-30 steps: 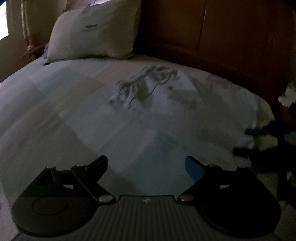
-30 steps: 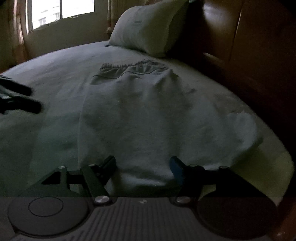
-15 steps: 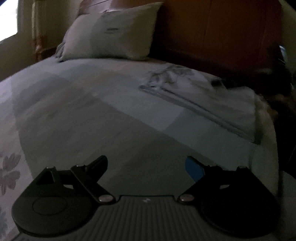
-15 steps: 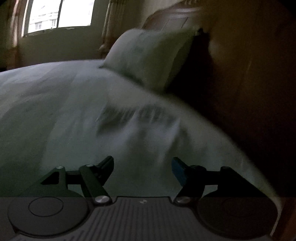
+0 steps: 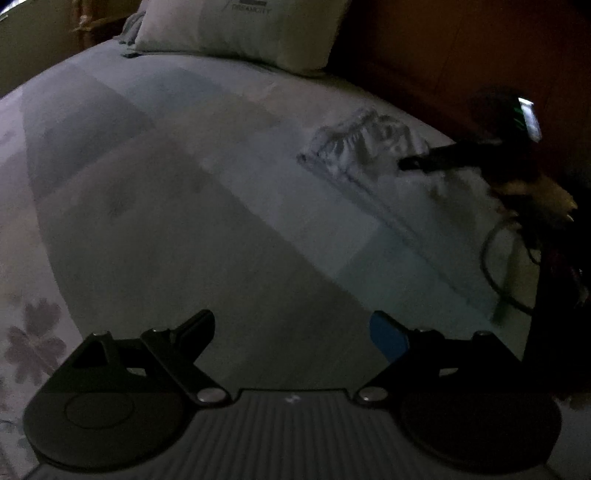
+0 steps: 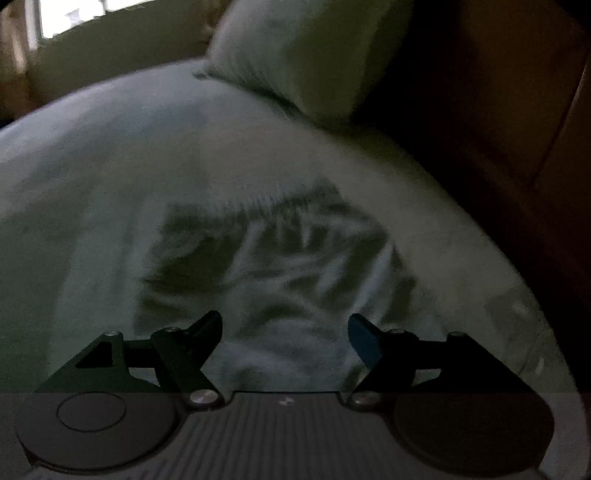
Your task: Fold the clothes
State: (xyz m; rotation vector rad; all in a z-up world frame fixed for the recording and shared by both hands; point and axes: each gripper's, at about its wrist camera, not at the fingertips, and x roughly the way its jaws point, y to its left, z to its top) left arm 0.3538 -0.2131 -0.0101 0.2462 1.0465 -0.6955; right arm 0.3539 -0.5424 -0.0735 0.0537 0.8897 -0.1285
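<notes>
Change: since the earlier frames the right gripper (image 6: 285, 328) has been carried up the garment (image 6: 280, 266) to its gathered waistband; its jaws have just been opening, nothing pinched.
Left gripper (image 5: 291, 330): spread wide over bare bedsheet (image 5: 166, 221), nothing held.
Garment: laid flat on the bed at 1 o'clock from the left gripper, well apart.
Pillow (image 5: 240, 29): seen at 12 o'clock against the wooden headboard (image 5: 461, 44).

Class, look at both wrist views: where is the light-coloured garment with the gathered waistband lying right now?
The light-coloured garment with the gathered waistband lies flat on the patchwork bedspread, right of centre in the left wrist view, below the pale pillow and beside the wooden headboard.
</notes>
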